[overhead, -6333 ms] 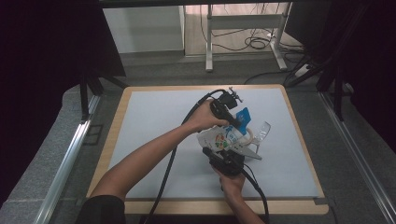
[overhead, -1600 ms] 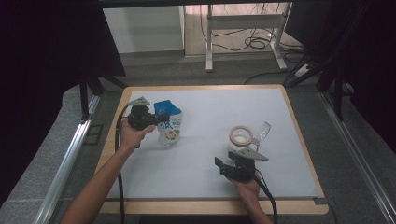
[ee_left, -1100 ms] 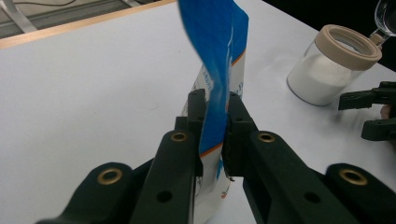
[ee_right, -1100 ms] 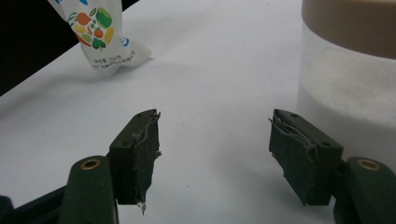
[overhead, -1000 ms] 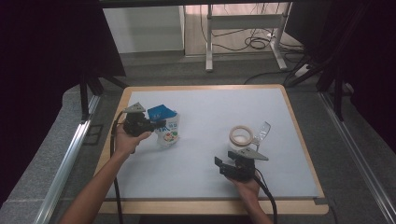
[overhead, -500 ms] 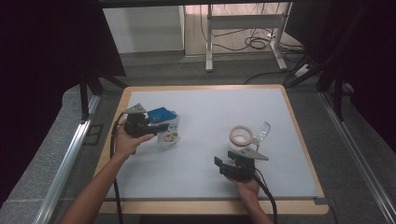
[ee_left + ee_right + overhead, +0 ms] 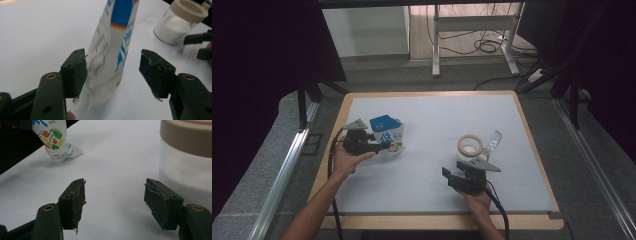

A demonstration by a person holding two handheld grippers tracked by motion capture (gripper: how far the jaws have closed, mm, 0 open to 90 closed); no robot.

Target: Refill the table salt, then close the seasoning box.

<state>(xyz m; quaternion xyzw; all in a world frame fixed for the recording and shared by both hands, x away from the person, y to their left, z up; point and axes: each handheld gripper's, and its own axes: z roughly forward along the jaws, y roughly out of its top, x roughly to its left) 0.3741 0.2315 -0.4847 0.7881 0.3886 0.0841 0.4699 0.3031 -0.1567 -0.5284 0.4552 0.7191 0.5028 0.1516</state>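
A blue and white pouch with printed vegetables stands on the white table sheet at the left. My left gripper is at its near side. In the left gripper view the pouch rises between the jaws of the left gripper. Those jaws have just been opening; the right pad stands clear of the pouch and the left pad sits right beside it. My right gripper rests open near the front, with nothing between its pads. A clear jar of white powder with a beige lid stands just beyond it.
A clear plastic scoop lies to the right of the jar. The jar looms close at the right of the right gripper view, with the pouch far off at the upper left. A wooden rim frames the table.
The left hand carried the pouch from beside the jar to the table's left side. In the last second the pouch settled lower and the left jaws spread off it. The right hand kept still.
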